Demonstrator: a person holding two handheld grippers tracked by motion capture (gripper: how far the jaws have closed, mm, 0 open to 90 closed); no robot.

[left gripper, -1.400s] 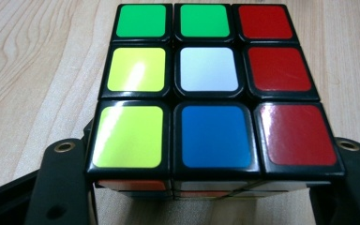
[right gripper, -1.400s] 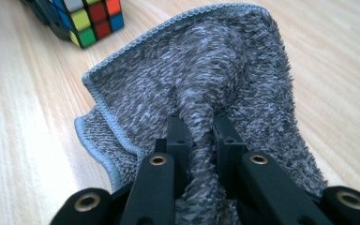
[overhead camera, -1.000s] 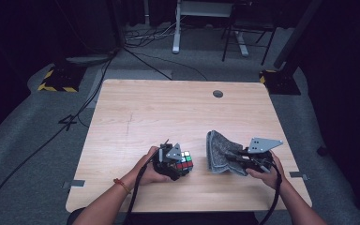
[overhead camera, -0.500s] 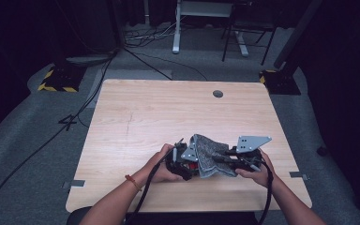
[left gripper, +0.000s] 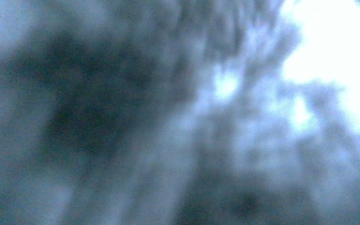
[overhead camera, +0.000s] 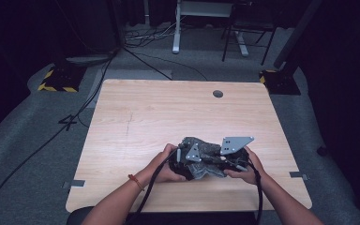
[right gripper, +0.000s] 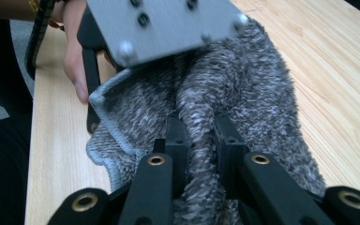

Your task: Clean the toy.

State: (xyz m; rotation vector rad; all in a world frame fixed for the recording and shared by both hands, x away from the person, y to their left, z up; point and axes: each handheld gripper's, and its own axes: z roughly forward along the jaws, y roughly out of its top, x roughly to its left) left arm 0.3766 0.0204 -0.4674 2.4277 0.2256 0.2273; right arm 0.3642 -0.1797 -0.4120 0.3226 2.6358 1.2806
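High view: grey cloth held over the left gripper near the front edge of the desk

We see both hands meeting close to the front edge of the desk [overhead camera: 168,112], a little right of its middle. The grey cloth [overhead camera: 204,159] lies bunched between them, resting on the desk. In the right gripper view, the right gripper [right gripper: 201,126] has its jaws closed on a raised fold of this fuzzy cloth [right gripper: 253,89], and the pinch looks firm. The cloth is draped over the front of the left gripper [overhead camera: 191,157], whose grey plate shows above the fabric. The left gripper view is one grey blur, so we think the cloth covers its camera. Its jaws are closed, but we cannot see what, if anything, is between them.

We judge that the step in hand is drawing the cloth over whatever the left gripper carries. The next move asks the right jaws to keep their pinch and pull the fold further across, while the left hand [overhead camera: 166,165] stays steady so the cloth does not slip off.
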